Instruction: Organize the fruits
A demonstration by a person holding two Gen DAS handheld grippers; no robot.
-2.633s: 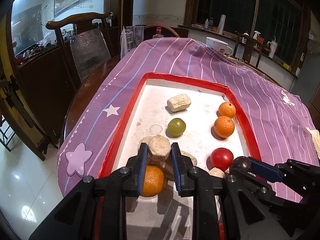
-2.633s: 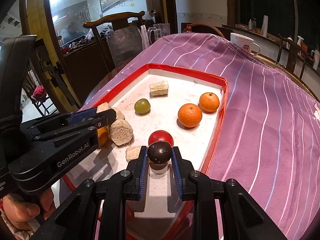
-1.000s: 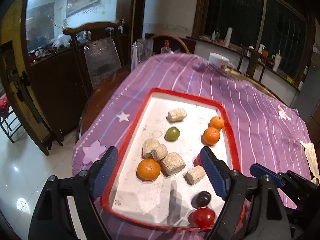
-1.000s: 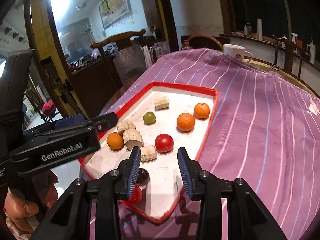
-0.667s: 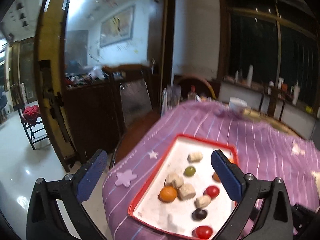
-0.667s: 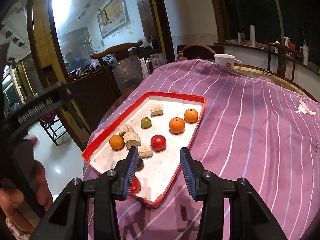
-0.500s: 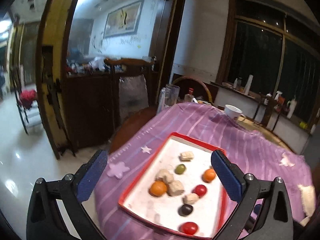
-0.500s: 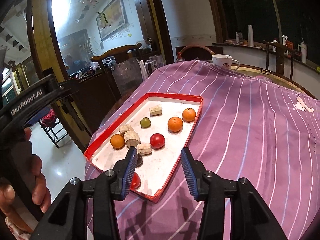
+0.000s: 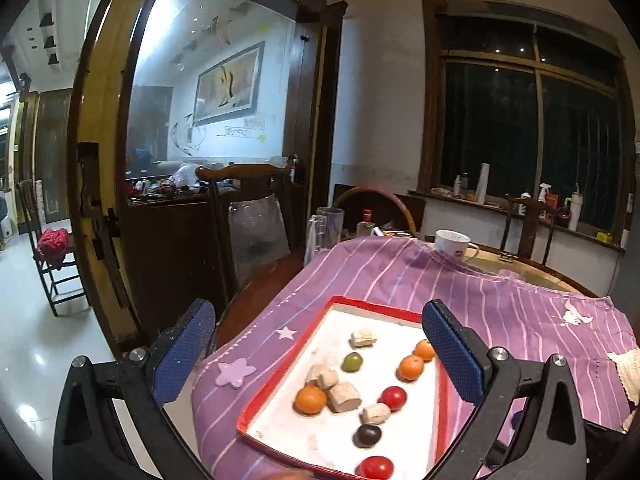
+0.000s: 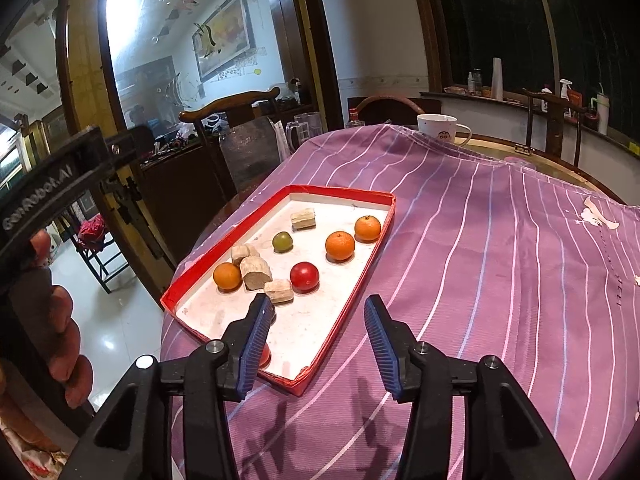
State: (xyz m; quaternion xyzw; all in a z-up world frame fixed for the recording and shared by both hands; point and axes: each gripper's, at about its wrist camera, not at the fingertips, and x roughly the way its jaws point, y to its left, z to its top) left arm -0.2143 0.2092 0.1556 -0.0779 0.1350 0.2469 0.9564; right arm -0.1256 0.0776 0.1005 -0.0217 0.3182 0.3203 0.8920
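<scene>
I've pulled both tools up and back off the red tray; the left hand-held gripper gapes wide and empty, and the right hand-held gripper stands open with nothing between its pads. Seconds ago the left pinched a pale chunk and the right a dark plum. Now that dark plum lies near the tray's front edge, by a red tomato, and the pale chunk rests beside an orange. I judge the sorting is about finished
</scene>
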